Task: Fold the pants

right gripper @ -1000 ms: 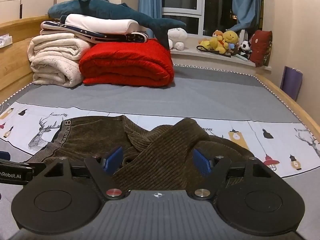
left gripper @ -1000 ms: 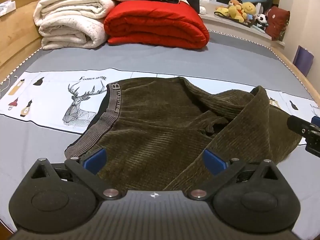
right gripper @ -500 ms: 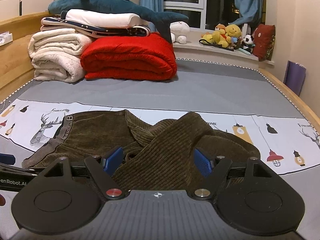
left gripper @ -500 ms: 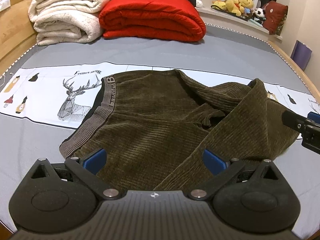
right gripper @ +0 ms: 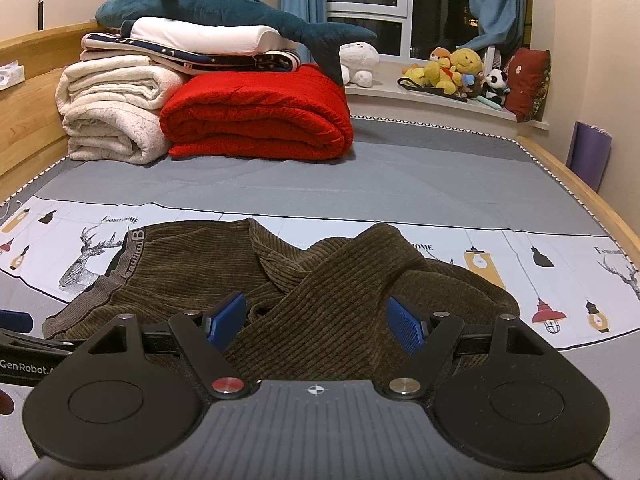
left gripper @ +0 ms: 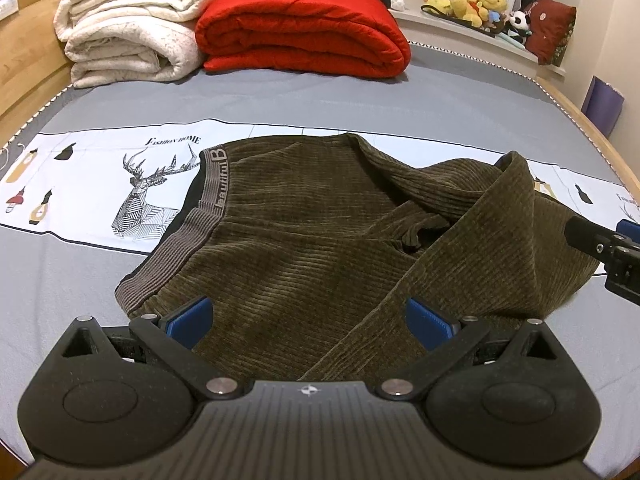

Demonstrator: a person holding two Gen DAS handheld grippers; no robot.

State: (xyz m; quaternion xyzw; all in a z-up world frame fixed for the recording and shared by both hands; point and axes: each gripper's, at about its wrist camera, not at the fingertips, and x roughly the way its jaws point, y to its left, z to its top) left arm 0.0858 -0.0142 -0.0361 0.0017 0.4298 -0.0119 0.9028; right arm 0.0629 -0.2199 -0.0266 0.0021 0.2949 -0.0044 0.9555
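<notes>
Dark olive corduroy pants lie crumpled on the bed, with the grey waistband at the left and a leg folded over in a ridge at the right. They also show in the right wrist view. My left gripper is open and empty, just above the near edge of the pants. My right gripper is open and empty over the folded leg. Part of the right gripper shows at the right edge of the left wrist view.
The pants lie on a grey bed sheet with a white printed strip. Folded white blankets and a red quilt are stacked at the far end. A plush shark lies on top. A wooden bed frame runs along the right.
Both grippers have risen a little, so the pants sit lower in both views. Both stay open. The pants have not moved.
</notes>
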